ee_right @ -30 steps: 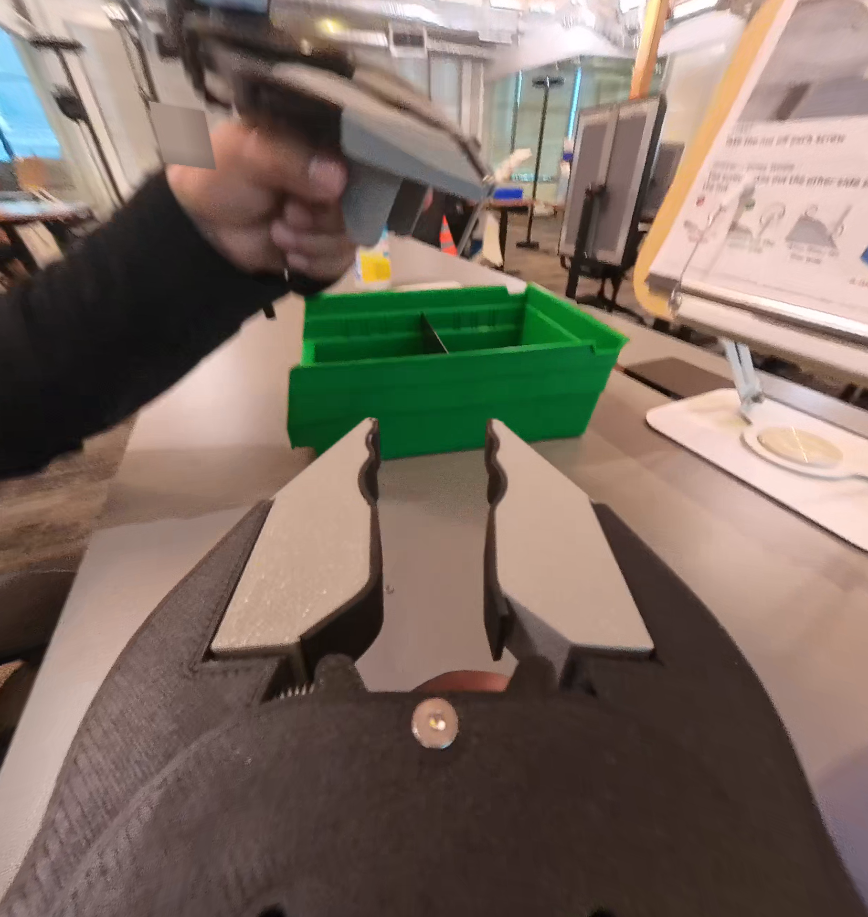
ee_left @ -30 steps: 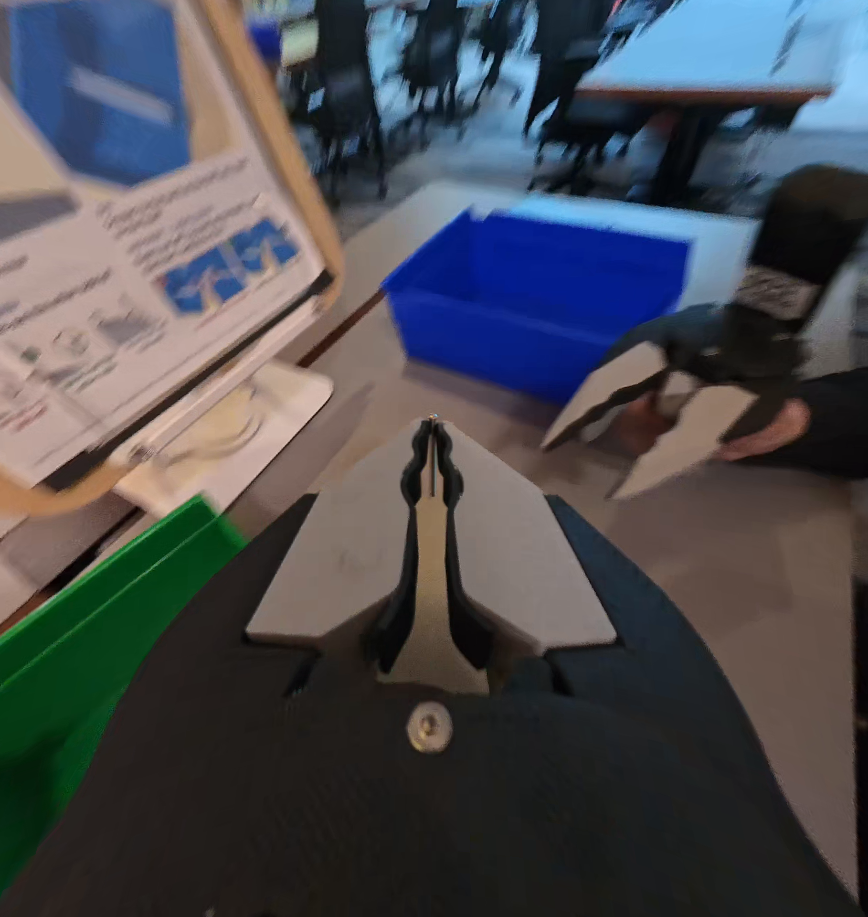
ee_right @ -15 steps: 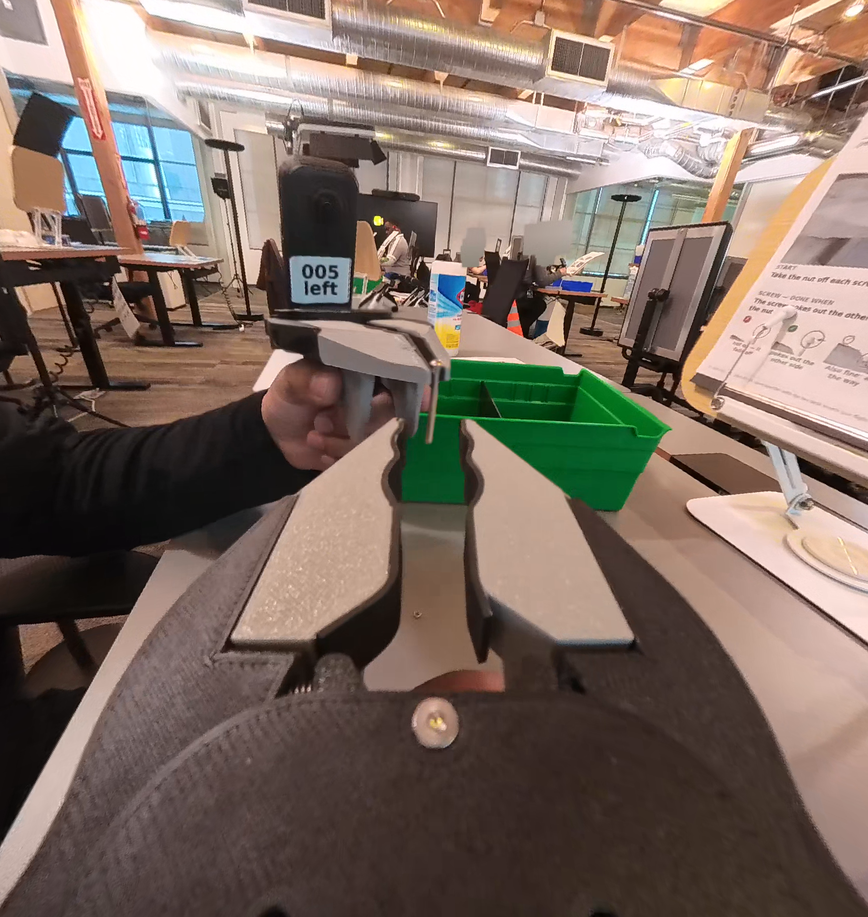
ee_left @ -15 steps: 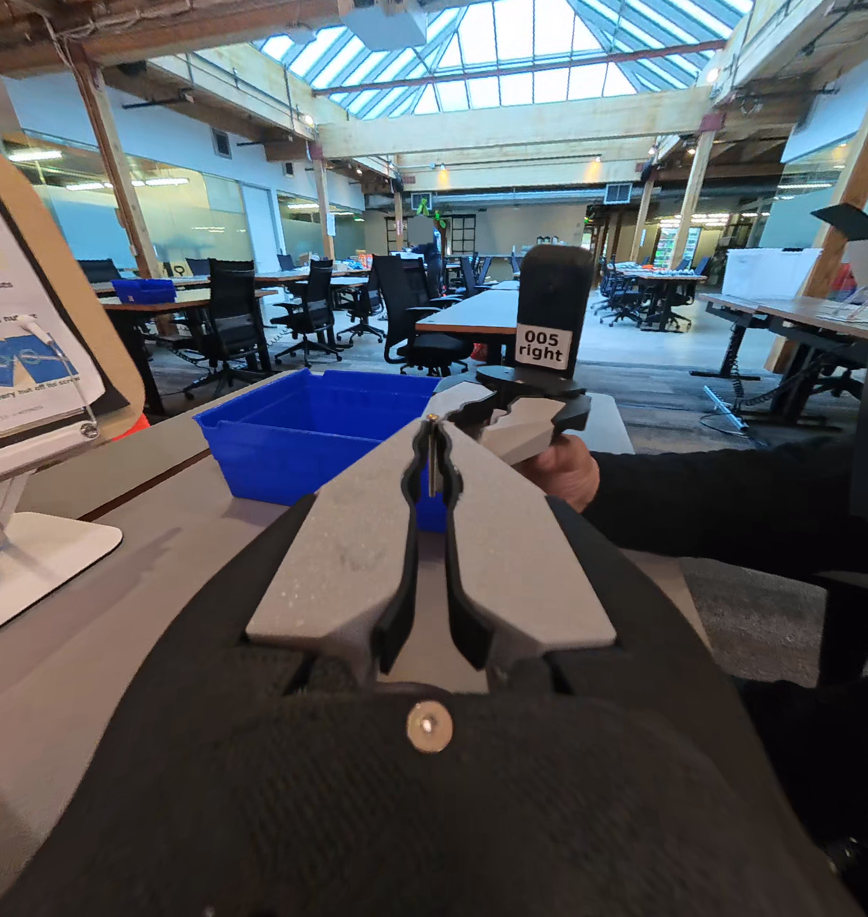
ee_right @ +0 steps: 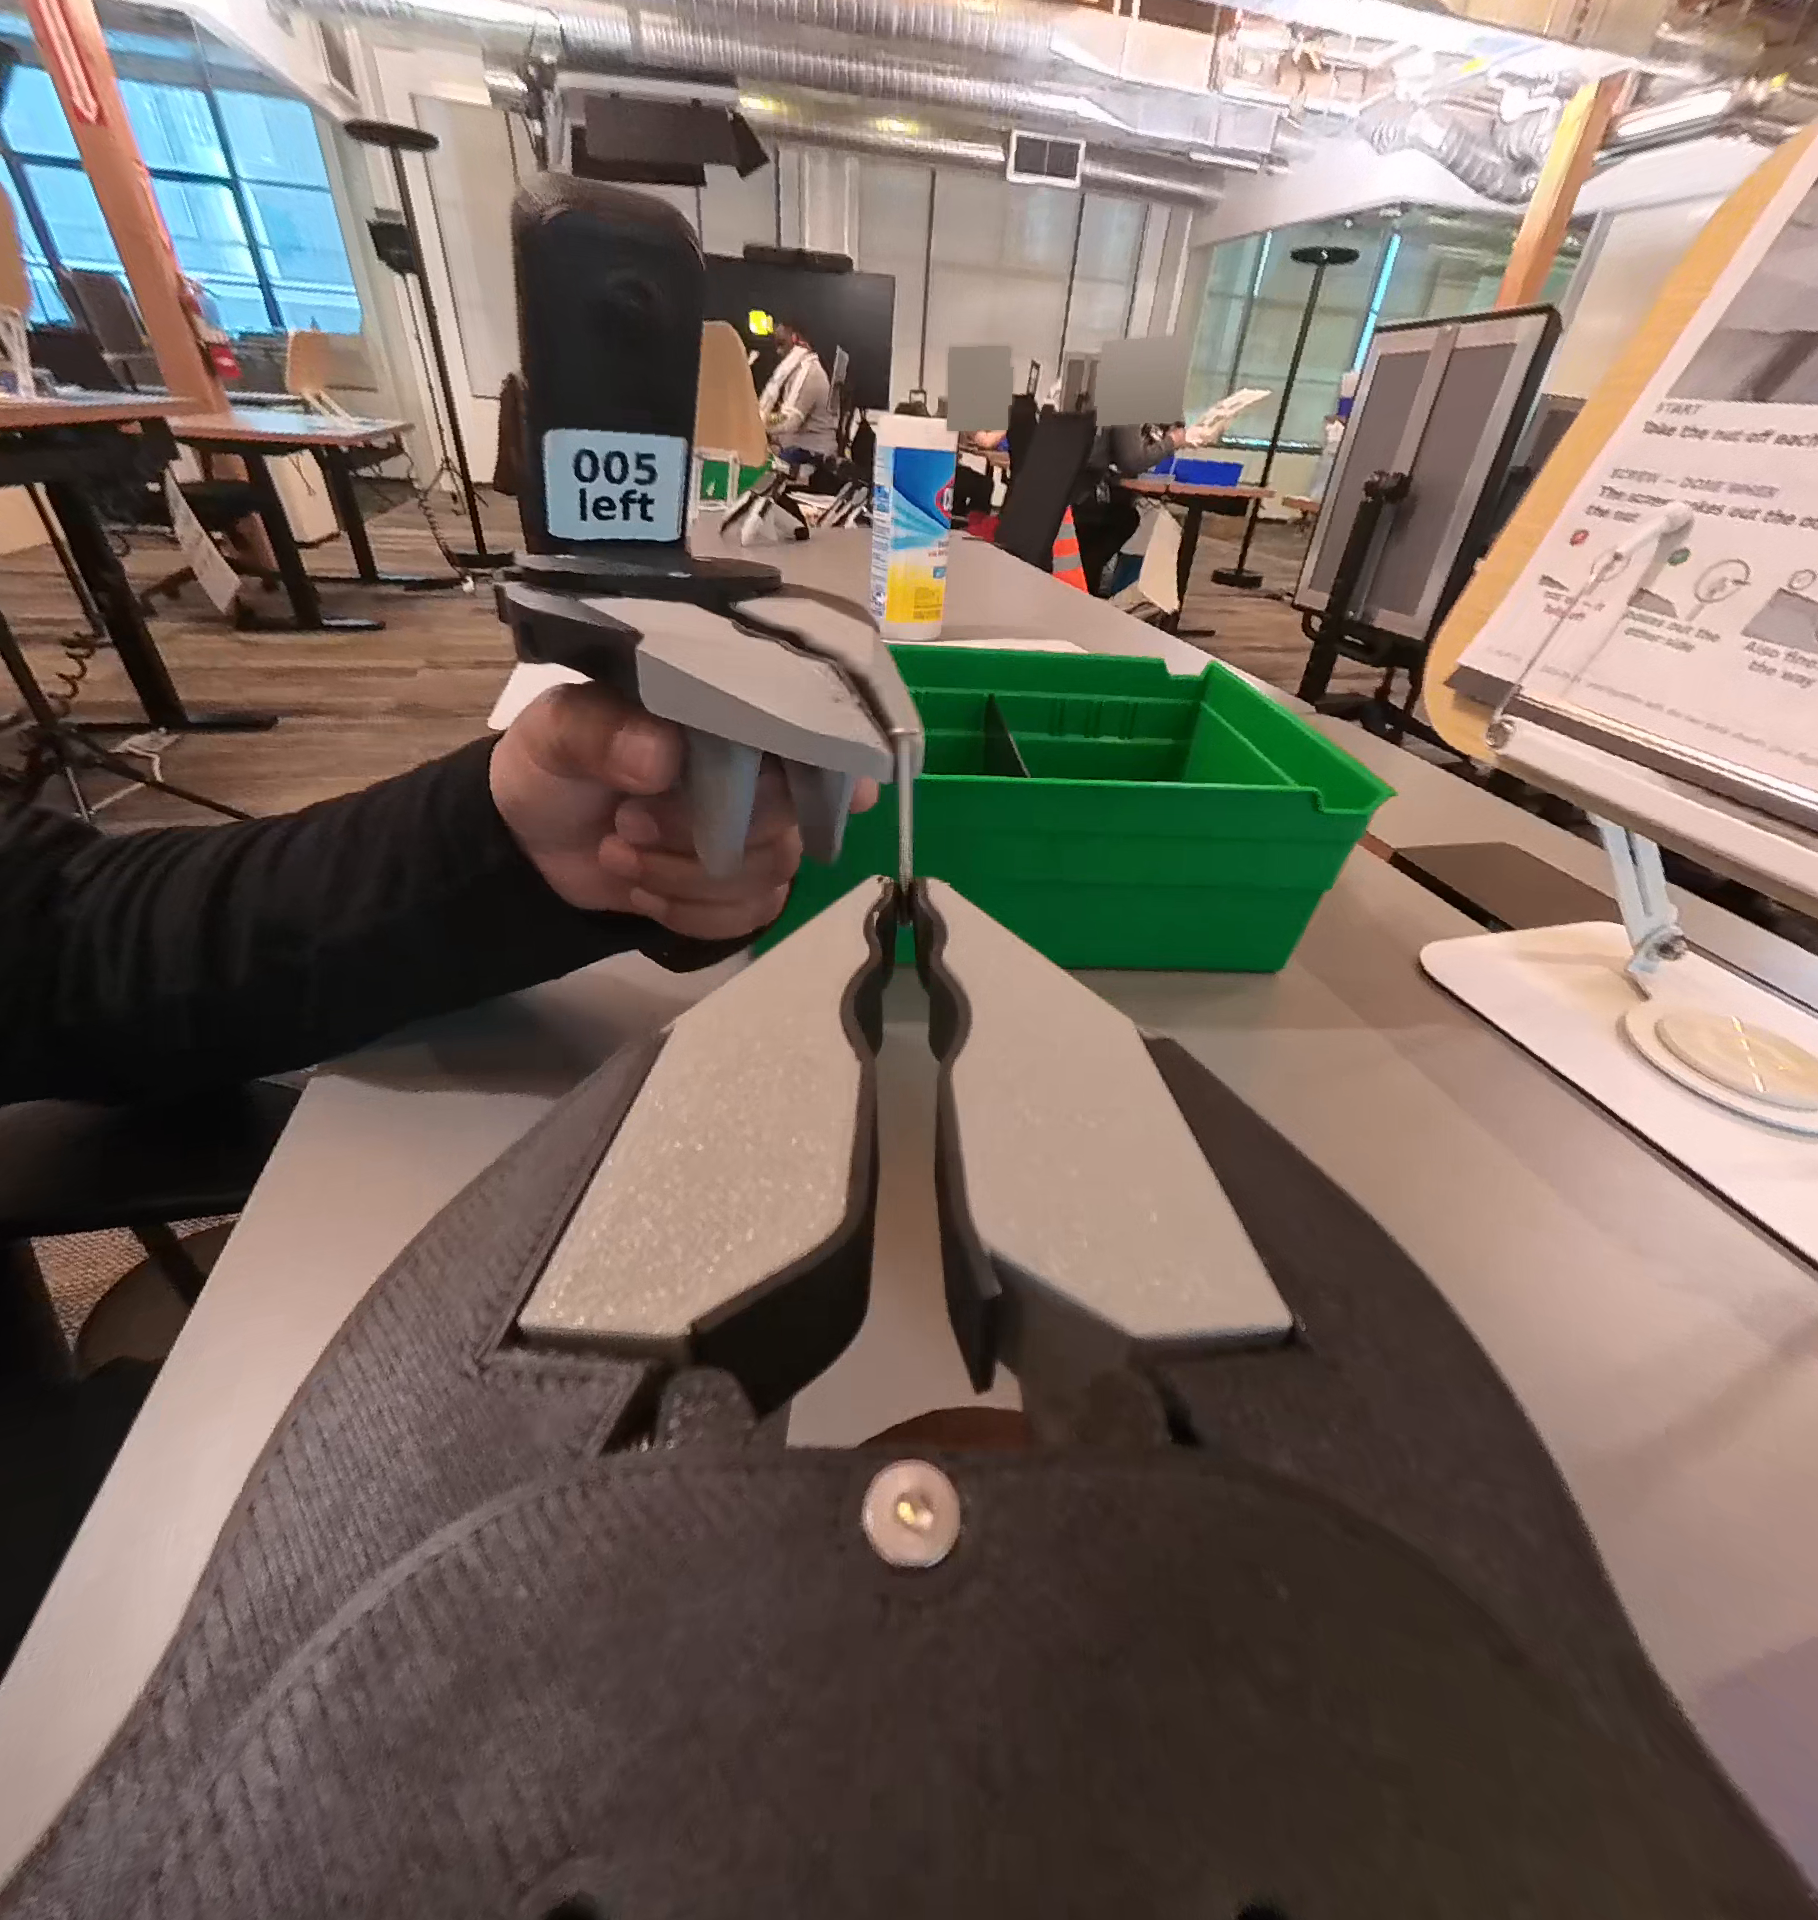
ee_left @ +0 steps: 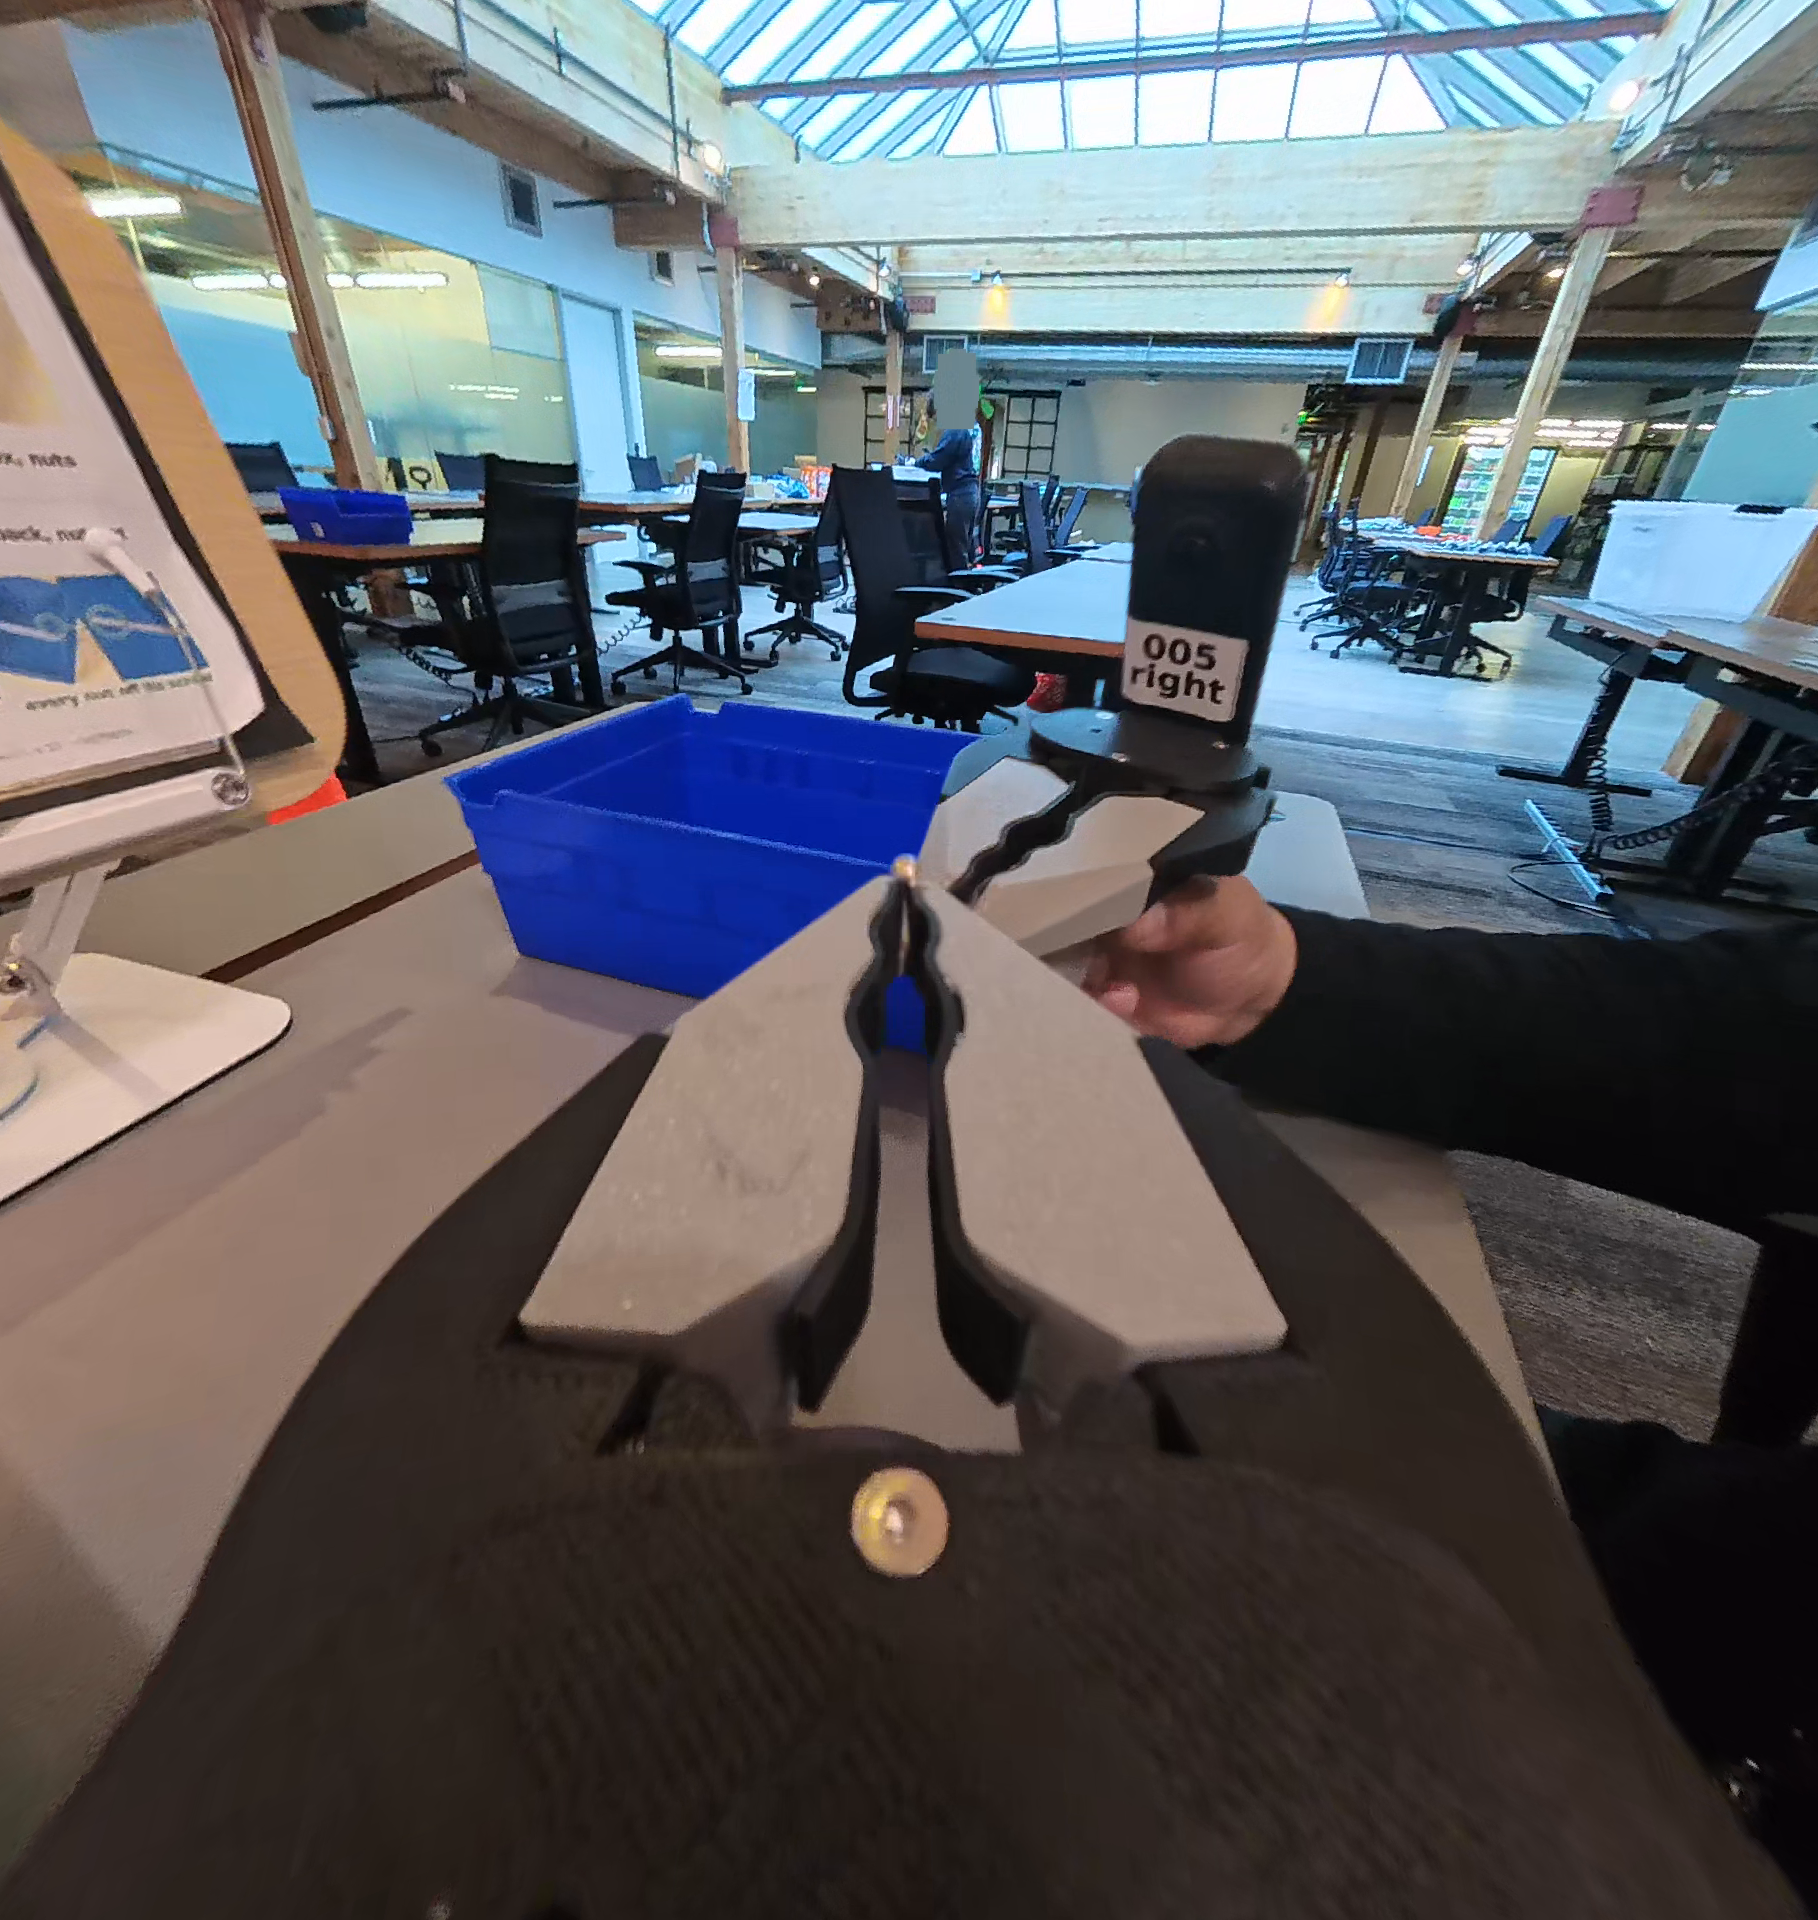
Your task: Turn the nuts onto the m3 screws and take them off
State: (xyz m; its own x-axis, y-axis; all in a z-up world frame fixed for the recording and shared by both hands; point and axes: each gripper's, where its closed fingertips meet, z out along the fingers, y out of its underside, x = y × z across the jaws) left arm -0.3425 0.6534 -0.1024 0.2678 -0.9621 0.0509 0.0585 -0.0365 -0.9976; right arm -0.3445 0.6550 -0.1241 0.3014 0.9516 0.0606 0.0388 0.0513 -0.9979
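A: Where is the screw?
B: The left tongs (ee_left: pixel 907 902) are clamped on the M3 screw (ee_right: pixel 904 810) near its head, at their very tips, and it hangs straight down from them above the grey surface (ee_right: pixel 1404 1195).

A: And the right tongs?
B: The right tongs (ee_right: pixel 903 902) are drawn nearly together around the screw's lower end. Whether a nut sits there is too small to tell.

A: What lies around them?
B: A green divided bin (ee_right: pixel 1123 831) stands on the far side of the surface in the right wrist view. A blue bin (ee_left: pixel 697 831) stands beyond the left tongs in the other. A white stand (ee_right: pixel 1653 904) carrying an instruction sheet is at the surface's edge.
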